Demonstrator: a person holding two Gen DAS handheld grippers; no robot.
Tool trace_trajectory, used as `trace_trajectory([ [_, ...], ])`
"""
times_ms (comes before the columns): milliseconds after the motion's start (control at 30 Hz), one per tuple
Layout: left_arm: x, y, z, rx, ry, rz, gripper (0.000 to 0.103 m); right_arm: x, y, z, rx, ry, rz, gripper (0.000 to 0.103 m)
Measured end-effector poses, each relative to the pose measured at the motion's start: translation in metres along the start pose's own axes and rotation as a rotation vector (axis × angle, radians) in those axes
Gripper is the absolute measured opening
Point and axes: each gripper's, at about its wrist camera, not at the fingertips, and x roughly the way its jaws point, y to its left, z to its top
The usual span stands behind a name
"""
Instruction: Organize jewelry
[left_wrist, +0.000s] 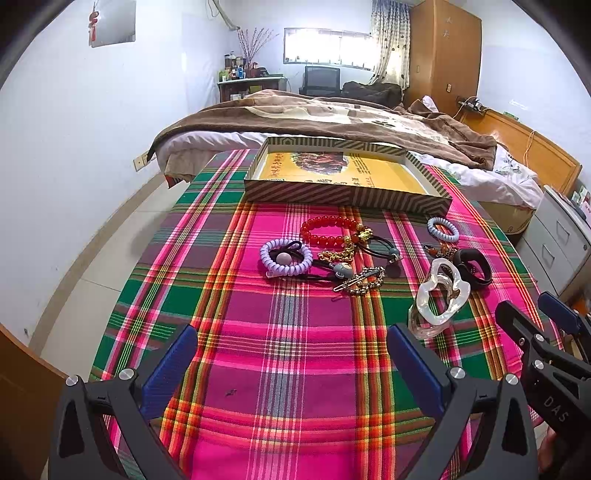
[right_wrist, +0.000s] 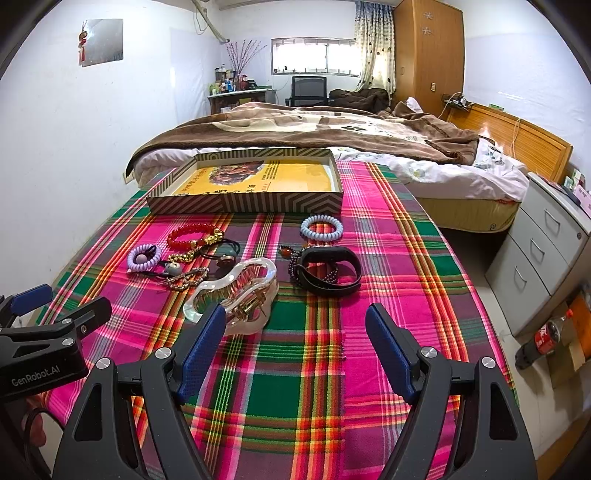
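Jewelry lies on a plaid cloth in front of a striped shallow box (left_wrist: 306, 194) (right_wrist: 243, 203). A red bead bracelet (left_wrist: 325, 230) (right_wrist: 190, 236), a lilac coil tie (left_wrist: 284, 258) (right_wrist: 144, 257), a pale blue coil tie (left_wrist: 443, 229) (right_wrist: 321, 228), a black band (left_wrist: 472, 271) (right_wrist: 330, 275) and a clear hair claw (left_wrist: 439, 295) (right_wrist: 236, 295) are spread out. My left gripper (left_wrist: 291, 354) is open and empty, near the cloth's front. My right gripper (right_wrist: 295, 332) is open and empty, its left finger just in front of the claw.
A bed with a brown blanket (left_wrist: 332, 118) stands behind the table. Grey drawers (right_wrist: 543, 243) and a cola bottle (right_wrist: 543, 338) on the floor are at the right. A gold chain (left_wrist: 338, 254) and black hair ties (left_wrist: 384, 247) lie among the jewelry.
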Motion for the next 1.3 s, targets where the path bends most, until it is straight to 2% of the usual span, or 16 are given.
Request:
trace_trajectory([
  [633, 0.001, 0.004, 0.001, 0.004, 0.015, -0.005, 0.103, 0.003, 0.001, -0.001, 0.0, 0.005, 0.013, 0.078],
  [900, 0.018, 0.029, -0.004, -0.053, 0.044, -0.081, 0.103, 0.021, -0.015, 0.001, 0.056, 0.048, 0.072, 0.078],
  [1100, 0.028, 0.052, -0.001, -0.083, 0.053, -0.081, 0.103, 0.036, -0.006, 0.007, 0.089, 0.077, 0.163, 0.078],
  [1300, 0.033, 0.067, 0.003, -0.095, 0.055, -0.082, 0.103, 0.058, 0.004, 0.013, 0.109, 0.127, 0.141, 0.078],
])
